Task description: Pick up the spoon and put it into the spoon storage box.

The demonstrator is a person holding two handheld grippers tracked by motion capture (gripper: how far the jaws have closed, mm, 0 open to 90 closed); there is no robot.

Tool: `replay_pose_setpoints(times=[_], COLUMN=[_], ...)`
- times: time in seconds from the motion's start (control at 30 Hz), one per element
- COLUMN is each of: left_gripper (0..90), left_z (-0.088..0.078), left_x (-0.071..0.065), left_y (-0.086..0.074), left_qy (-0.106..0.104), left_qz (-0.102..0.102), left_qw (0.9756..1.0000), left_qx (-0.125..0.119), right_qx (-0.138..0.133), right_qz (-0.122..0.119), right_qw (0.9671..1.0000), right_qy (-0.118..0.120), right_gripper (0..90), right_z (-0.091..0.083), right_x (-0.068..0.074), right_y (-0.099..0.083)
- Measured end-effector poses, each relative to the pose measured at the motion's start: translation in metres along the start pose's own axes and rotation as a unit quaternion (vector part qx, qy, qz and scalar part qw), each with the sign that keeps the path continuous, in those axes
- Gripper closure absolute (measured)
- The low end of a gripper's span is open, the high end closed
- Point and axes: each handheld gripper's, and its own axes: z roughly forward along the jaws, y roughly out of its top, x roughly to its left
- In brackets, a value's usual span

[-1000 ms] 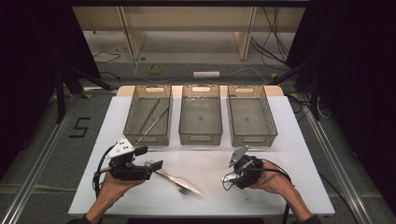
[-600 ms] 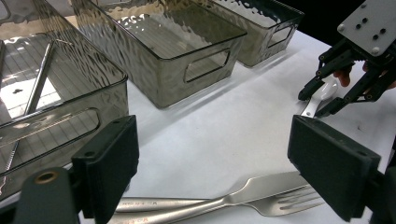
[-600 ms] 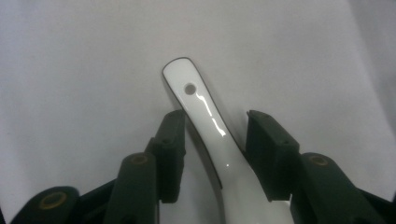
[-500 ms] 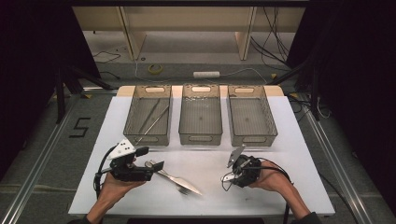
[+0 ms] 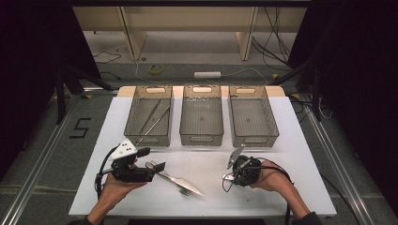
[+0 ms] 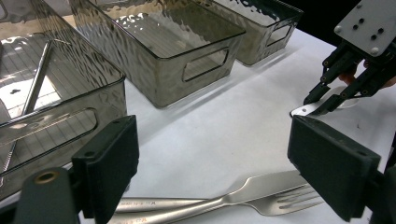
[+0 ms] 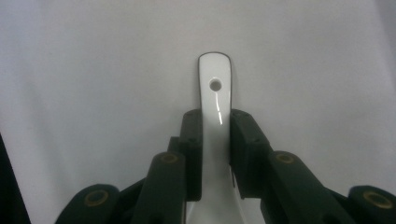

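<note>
My right gripper (image 7: 215, 135) is shut on the handle of a white ceramic spoon (image 7: 215, 86), which lies flat on the white table. In the high view this gripper (image 5: 232, 174) sits at the front right. My left gripper (image 5: 151, 159) is at the front left with its jaws wide open and nothing between them. Just below and beyond it lie a steel fork (image 6: 266, 198) and a table knife (image 5: 178, 179), side by side. The left gripper view also catches the right gripper (image 6: 327, 95) and the spoon's handle tip (image 6: 302, 110).
Three clear plastic bins stand in a row at the back: the left bin (image 5: 149, 139) holds long thin metal utensils, the middle bin (image 5: 202, 139) and right bin (image 5: 256, 139) look empty. The white tabletop (image 5: 291, 187) ends close behind both hands.
</note>
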Motion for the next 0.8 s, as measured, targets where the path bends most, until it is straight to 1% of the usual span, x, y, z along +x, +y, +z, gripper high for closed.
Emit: replay_pose_setpoints(times=[0.07,0.1,0.13,0.17,0.2,0.3,0.33,0.4,0.47,0.53,0.57,0.6,0.67,0.8], left_gripper=[16.2,16.2,16.2,16.2,16.2,16.2,16.2,16.2,16.2,16.2,16.2,16.2,16.2,16.2], left_z=[0.000,0.000,0.000,0.000,0.000,0.000,0.000,0.000,0.000,0.000,0.000,0.000,0.000,0.001], left_x=[0.000,0.000,0.000,0.000,0.000,0.000,0.000,0.000,0.000,0.000,0.000,0.001,0.001,0.001], left_y=[0.000,0.000,0.000,0.000,0.000,0.000,0.000,0.000,0.000,0.000,0.001,0.001,0.001,0.002], left_qy=[0.000,0.001,0.001,0.000,0.000,0.001,0.001,0.002,0.002,0.002,0.003,0.003,0.003,0.004], left_qz=[0.000,0.000,0.001,0.001,0.001,0.001,0.001,0.001,0.000,-0.003,-0.003,-0.002,-0.003,-0.002], left_qw=[1.0000,1.0000,1.0000,1.0000,1.0000,1.0000,1.0000,1.0000,1.0000,1.0000,1.0000,1.0000,1.0000,1.0000], left_qx=[0.000,0.001,0.001,0.000,0.001,0.000,0.000,0.000,-0.001,-0.005,-0.006,-0.006,-0.007,-0.005], right_qx=[0.002,0.007,0.003,0.003,0.009,0.005,-0.001,-0.009,-0.018,-0.027,-0.036,-0.044,-0.057,-0.083], right_qz=[0.001,0.003,-0.007,-0.005,-0.003,0.000,-0.005,0.005,0.003,0.006,0.008,0.015,0.018,0.028], right_qw=[1.0000,1.0000,1.0000,1.0000,0.9999,1.0000,1.0000,0.9999,0.9997,0.9994,0.9991,0.9986,0.9978,0.9954], right_qy=[0.001,0.002,-0.001,-0.004,-0.004,-0.004,-0.008,-0.012,-0.016,-0.020,-0.022,-0.024,-0.028,-0.038], right_gripper=[76.6,76.7,76.7,76.8,76.8,77.0,77.0,77.0,77.0,77.0,77.0,77.0,77.0,77.0], right_z=[0.000,-0.001,0.000,0.000,-0.002,-0.006,-0.007,-0.012,-0.016,-0.022,-0.024,-0.027,-0.032,-0.041], right_x=[0.000,0.000,0.000,0.000,0.001,0.000,-0.001,0.000,-0.001,-0.002,-0.003,-0.004,-0.007,-0.014], right_y=[0.000,0.001,0.001,0.001,0.001,0.000,0.000,0.000,0.000,0.000,0.001,0.001,0.002,0.010])
